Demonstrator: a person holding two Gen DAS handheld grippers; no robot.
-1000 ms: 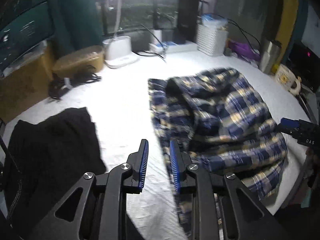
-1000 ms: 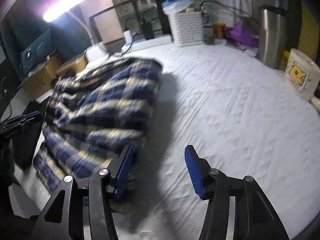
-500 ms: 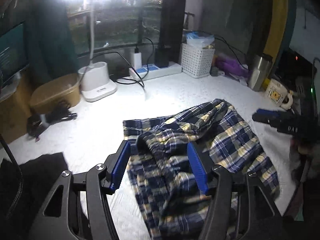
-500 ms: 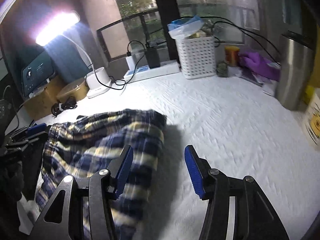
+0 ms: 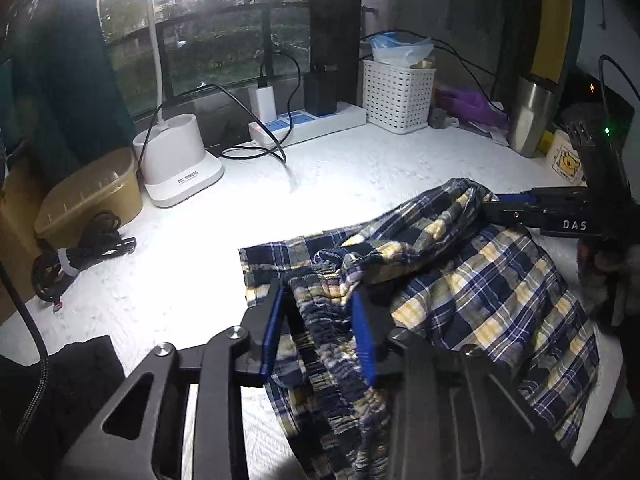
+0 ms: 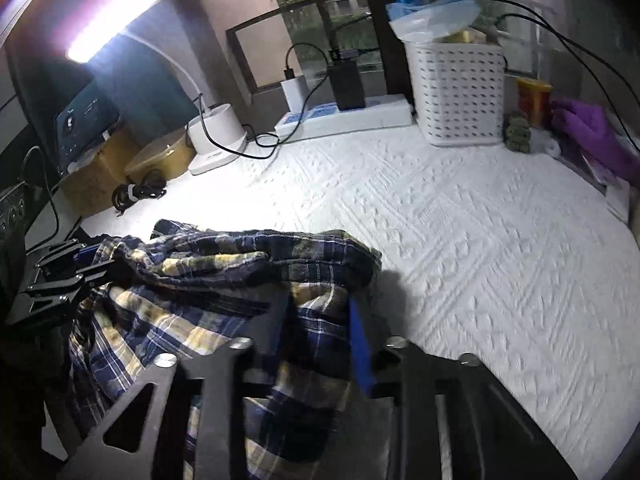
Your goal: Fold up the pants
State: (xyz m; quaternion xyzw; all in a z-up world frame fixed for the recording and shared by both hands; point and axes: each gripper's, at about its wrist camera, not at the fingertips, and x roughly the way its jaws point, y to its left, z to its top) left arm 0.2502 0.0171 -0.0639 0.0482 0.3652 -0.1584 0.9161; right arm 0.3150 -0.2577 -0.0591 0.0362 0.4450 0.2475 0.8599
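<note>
Blue and yellow plaid pants (image 5: 472, 280) lie crumpled on the white textured tabletop (image 5: 224, 248), near its front right. My left gripper (image 5: 318, 334) has its blue pads around the elastic waistband, jaws partly closed on the bunched cloth. In the right wrist view the pants (image 6: 208, 280) stretch between both grippers. My right gripper (image 6: 318, 330) has its jaws around a bunched edge of the pants. The right gripper also shows at the right of the left wrist view (image 5: 516, 210), gripping the raised fabric.
At the back stand a white lamp base (image 5: 176, 160), a power strip with chargers (image 5: 308, 120), a white basket (image 5: 398, 94) and a steel cup (image 5: 532, 120). A tan tub (image 5: 92, 196) and coiled cable (image 5: 76, 256) lie left. Black cloth (image 5: 60, 392) lies at the front left.
Both grippers moved onto the pants and closed from wide open to grip the fabric. The pants' edge is now lifted and stretched between them.
</note>
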